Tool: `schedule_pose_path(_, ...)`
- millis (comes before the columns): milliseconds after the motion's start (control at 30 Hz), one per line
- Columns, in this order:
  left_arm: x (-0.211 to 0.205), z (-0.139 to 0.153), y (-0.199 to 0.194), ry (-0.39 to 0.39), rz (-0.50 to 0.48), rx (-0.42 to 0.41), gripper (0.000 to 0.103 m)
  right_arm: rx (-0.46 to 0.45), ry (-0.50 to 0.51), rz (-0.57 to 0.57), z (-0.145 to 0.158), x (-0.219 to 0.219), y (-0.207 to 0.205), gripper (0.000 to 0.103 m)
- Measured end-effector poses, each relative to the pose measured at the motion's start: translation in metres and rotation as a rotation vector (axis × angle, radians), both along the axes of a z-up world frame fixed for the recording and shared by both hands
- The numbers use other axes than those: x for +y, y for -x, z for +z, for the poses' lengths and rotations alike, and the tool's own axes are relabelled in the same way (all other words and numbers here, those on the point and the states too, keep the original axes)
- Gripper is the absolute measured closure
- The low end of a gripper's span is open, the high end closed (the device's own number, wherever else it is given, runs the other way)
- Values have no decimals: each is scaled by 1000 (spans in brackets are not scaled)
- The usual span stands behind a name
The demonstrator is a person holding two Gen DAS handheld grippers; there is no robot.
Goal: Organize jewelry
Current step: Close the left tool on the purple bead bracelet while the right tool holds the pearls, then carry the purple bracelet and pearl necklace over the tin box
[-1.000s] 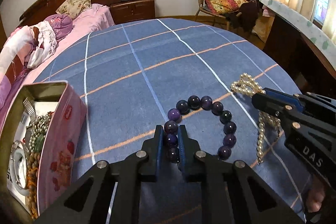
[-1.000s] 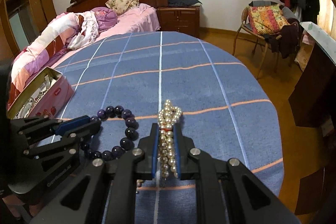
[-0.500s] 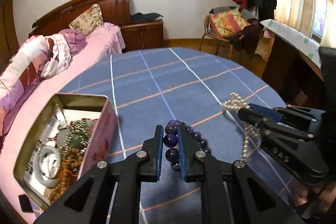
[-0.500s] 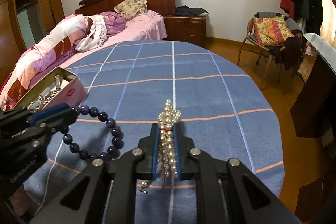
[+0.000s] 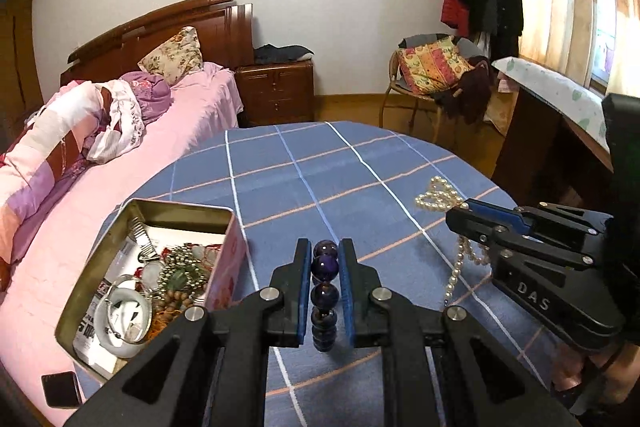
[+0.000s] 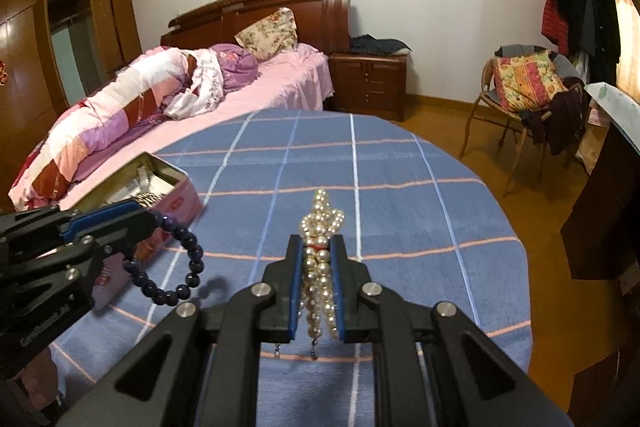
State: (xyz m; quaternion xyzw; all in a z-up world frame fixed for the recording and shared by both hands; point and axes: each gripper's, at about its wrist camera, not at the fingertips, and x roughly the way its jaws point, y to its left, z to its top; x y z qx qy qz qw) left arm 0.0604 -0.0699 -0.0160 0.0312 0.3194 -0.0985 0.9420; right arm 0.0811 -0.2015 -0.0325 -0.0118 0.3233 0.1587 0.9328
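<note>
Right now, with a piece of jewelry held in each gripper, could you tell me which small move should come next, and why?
Probably carry the left gripper leftward over the open tin. It is shut on the purple bead bracelet, which hangs above the table beside the tin.

The purple bead bracelet point(image 5: 325, 291) and pearl necklace point(image 6: 319, 267), earlier flat on the blue cloth point(image 5: 344, 179), now hang lifted, the bracelet nearer the tin point(image 5: 160, 211).

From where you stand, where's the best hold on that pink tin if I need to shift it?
Grip the pink tin by its near long wall, one finger inside, one outside, coming from above. The lid is off and the thin rim stands exposed. Both grippers are full, so free one first.
</note>
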Motion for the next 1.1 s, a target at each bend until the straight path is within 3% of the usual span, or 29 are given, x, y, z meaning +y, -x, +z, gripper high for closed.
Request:
schedule_pose_path(667, 41, 40, 20, 54, 50, -78, 90, -68, -15, 133, 30, 46, 15, 87)
schedule_pose_path(1100, 95, 59, 23, 86, 153, -113, 90, -120, 14, 247, 51, 95, 12, 87)
